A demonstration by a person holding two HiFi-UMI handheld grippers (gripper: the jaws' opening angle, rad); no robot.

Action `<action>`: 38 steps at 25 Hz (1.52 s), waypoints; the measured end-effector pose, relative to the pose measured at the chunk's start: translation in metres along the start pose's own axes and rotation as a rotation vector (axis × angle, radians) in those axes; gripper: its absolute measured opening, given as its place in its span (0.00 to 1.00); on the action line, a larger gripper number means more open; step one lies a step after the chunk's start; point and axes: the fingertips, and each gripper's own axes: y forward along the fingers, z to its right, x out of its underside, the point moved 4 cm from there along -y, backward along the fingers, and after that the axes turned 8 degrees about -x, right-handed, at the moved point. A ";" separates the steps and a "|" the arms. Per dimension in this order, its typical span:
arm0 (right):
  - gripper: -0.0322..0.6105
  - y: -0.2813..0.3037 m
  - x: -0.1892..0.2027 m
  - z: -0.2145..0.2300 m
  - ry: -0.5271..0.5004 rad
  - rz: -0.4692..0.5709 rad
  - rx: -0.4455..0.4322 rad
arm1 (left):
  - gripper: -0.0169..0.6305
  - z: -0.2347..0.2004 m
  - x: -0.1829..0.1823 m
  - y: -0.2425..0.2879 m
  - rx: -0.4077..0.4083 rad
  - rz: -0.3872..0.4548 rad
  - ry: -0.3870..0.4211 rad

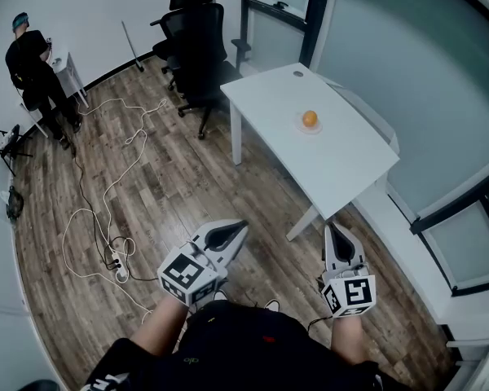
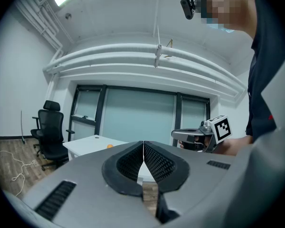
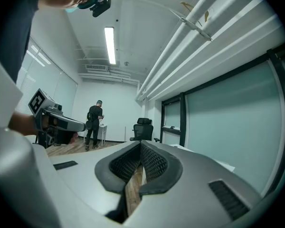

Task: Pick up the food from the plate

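An orange round food (image 1: 310,119) sits on a small white plate (image 1: 310,129) on the white table (image 1: 334,169), far ahead of both grippers. From the left gripper view it is a tiny orange dot (image 2: 109,146) on the table (image 2: 88,142). My left gripper (image 1: 241,226) hovers over the wooden floor, well short of the table, its jaws shut with nothing between them. My right gripper (image 1: 332,227) is beside it near the table's front leg, also shut and holding nothing. Each gripper shows in the other's view: the right gripper (image 2: 176,135) and the left gripper (image 3: 80,126).
Black office chairs (image 1: 197,47) stand left of the table's far end. White cables (image 1: 106,210) and a power strip (image 1: 119,265) lie on the floor at left. A person (image 1: 34,72) stands at the back left by a small white stand (image 1: 67,70). Glass walls run along the right.
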 end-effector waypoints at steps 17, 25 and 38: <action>0.09 0.007 0.002 -0.001 0.011 -0.008 -0.002 | 0.06 -0.008 0.004 -0.005 -0.012 0.006 -0.017; 0.09 0.050 -0.004 -0.047 0.000 -0.006 -0.008 | 0.06 -0.063 0.009 -0.041 -0.023 0.023 -0.021; 0.09 0.123 0.014 -0.078 0.006 -0.068 0.013 | 0.06 -0.142 0.028 -0.044 0.014 0.015 -0.041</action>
